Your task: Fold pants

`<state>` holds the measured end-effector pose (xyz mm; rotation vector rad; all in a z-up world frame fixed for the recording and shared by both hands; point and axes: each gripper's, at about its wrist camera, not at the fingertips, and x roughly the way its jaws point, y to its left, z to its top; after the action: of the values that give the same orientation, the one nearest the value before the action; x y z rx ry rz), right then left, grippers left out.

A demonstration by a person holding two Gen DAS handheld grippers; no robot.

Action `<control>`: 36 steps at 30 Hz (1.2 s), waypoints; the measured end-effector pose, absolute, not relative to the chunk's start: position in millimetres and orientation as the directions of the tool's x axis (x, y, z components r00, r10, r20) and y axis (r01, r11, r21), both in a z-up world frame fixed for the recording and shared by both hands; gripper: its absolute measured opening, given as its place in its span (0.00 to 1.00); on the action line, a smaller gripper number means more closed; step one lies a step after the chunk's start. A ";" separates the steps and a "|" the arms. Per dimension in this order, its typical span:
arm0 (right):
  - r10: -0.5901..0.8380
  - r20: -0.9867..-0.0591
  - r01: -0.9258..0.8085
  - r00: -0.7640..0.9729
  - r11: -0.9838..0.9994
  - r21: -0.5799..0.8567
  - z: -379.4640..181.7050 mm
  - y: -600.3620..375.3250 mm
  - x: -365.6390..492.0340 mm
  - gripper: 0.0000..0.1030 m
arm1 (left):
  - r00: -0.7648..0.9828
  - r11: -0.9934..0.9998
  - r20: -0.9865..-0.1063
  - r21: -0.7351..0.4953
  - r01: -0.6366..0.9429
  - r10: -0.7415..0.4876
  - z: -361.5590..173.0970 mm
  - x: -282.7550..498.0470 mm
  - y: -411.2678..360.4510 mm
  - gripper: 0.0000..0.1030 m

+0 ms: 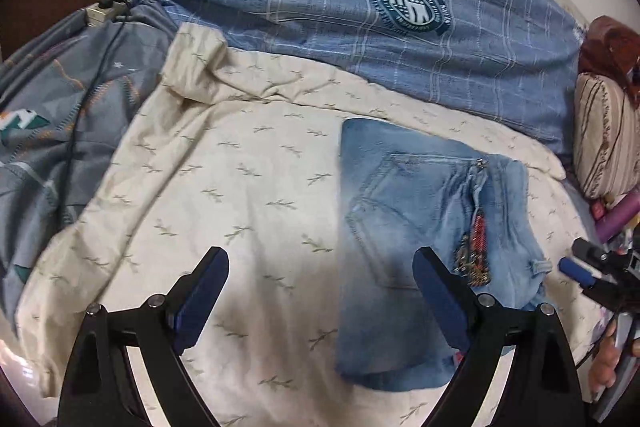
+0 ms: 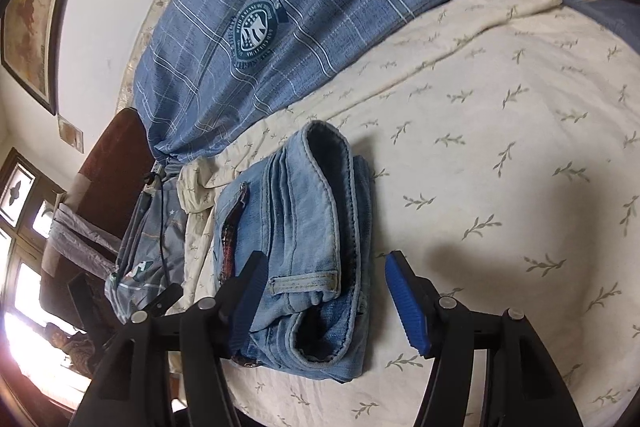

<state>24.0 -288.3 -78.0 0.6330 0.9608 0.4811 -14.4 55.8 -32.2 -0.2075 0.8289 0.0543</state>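
Note:
Light blue denim pants (image 1: 416, 227) lie folded into a compact rectangle on a cream sheet with leaf print (image 1: 248, 187). My left gripper (image 1: 320, 271) is open and empty, hovering just above the sheet at the pants' left edge. In the right wrist view the pants (image 2: 308, 227) show their waistband end and stacked layers. My right gripper (image 2: 324, 267) is open, its two blue-padded fingers on either side of the waistband end, not closed on it. The right gripper also shows at the far right of the left wrist view (image 1: 576, 269).
A blue plaid pillow with a round crest (image 1: 360, 7) lies behind the pants. A grey patterned quilt with a black cable (image 1: 60, 131) is at the left. A striped cushion (image 1: 604, 139) and clutter sit at the right. A brown headboard (image 2: 116, 167) and window are in the right wrist view.

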 end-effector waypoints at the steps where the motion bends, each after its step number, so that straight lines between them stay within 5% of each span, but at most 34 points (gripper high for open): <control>1: 0.637 -0.599 -0.092 0.486 0.718 0.689 -80.3 -288.4 25.5 0.63 | 0.676 0.977 -0.735 -0.177 -0.118 -0.051 -35.4 -11.7 52.8 0.91; 36: 0.645 -0.629 -0.030 0.434 0.708 0.705 -100.5 -273.1 45.0 0.63 | 0.579 0.923 -0.729 -0.365 0.123 -0.365 -61.9 4.5 32.8 0.91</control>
<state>45.0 -273.1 -100.5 0.6811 1.0490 0.4630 4.5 32.8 -61.9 -0.2887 0.9125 -0.2901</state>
